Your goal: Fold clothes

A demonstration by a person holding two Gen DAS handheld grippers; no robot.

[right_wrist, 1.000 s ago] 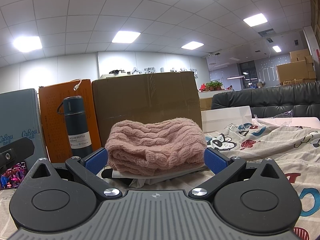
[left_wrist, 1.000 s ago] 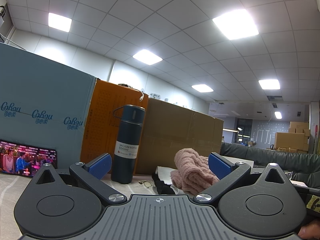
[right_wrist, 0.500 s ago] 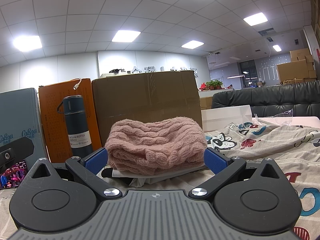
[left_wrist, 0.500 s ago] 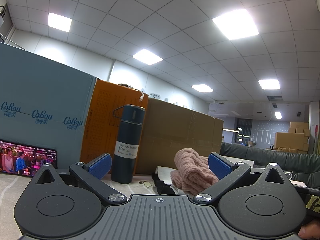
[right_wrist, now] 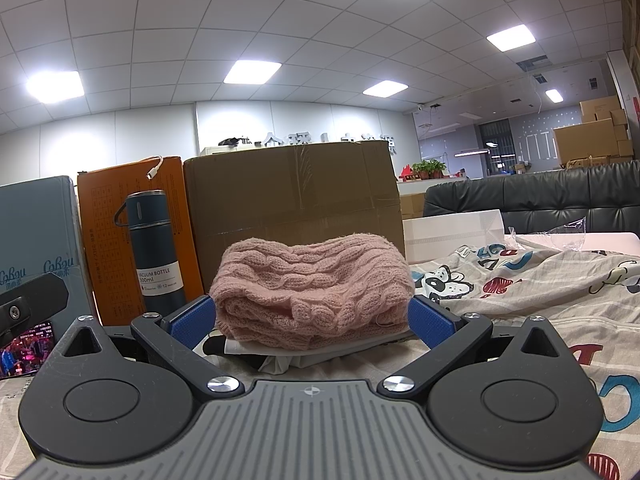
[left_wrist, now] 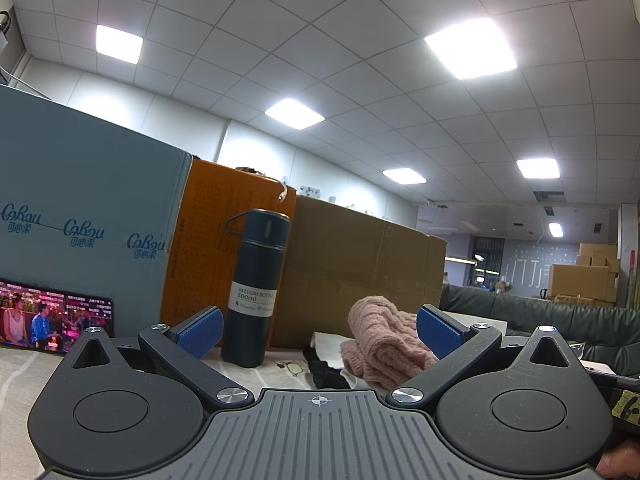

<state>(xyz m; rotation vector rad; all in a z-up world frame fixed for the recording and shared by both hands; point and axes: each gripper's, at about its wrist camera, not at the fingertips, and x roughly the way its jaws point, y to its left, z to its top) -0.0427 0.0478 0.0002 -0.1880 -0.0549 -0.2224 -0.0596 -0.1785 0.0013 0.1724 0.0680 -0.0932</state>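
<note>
A folded pink knit sweater [right_wrist: 312,280] lies on top of a small stack of folded white and black clothes [right_wrist: 276,356], straight ahead in the right wrist view. My right gripper [right_wrist: 312,320] is open and empty, its blue pads either side of the stack but short of it. In the left wrist view the same sweater [left_wrist: 384,344] sits ahead to the right, with black cloth [left_wrist: 324,372] beside it. My left gripper [left_wrist: 318,330] is open and empty, low over the table. A cartoon-print garment [right_wrist: 520,292] lies spread to the right.
A dark blue vacuum bottle [left_wrist: 256,288] stands ahead of the left gripper. Behind it are a grey-blue box [left_wrist: 80,232], an orange box [left_wrist: 208,248] and a brown carton [right_wrist: 292,204]. A phone showing video [left_wrist: 52,316] leans at left. A black sofa [right_wrist: 540,188] is at the back right.
</note>
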